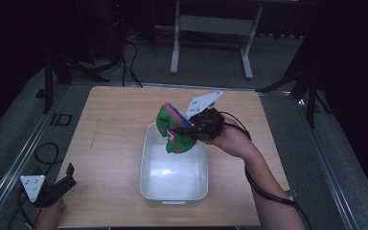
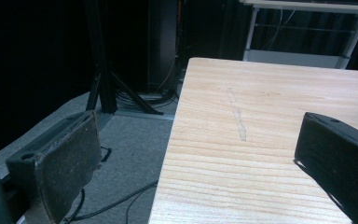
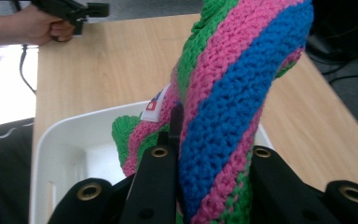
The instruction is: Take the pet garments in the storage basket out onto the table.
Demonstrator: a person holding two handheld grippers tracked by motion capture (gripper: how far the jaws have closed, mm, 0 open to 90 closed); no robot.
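While the left gripper (image 1: 66, 178) rests agape, the right gripper (image 1: 188, 128) clamps knitted cloth (image 1: 175, 129) above the white tub (image 1: 174, 191)

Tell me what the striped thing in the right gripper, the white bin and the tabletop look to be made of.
Striped cloth: knitted or crocheted yarn in green, pink and blue; looped stitches show, and a small label is sewn on.
White bin: probably moulded plastic, smooth and slightly glossy; rounded corners, light glares off its floor.
Table: light wood or wood-look laminate, matte; the grain lines are visible, but I cannot tell which.
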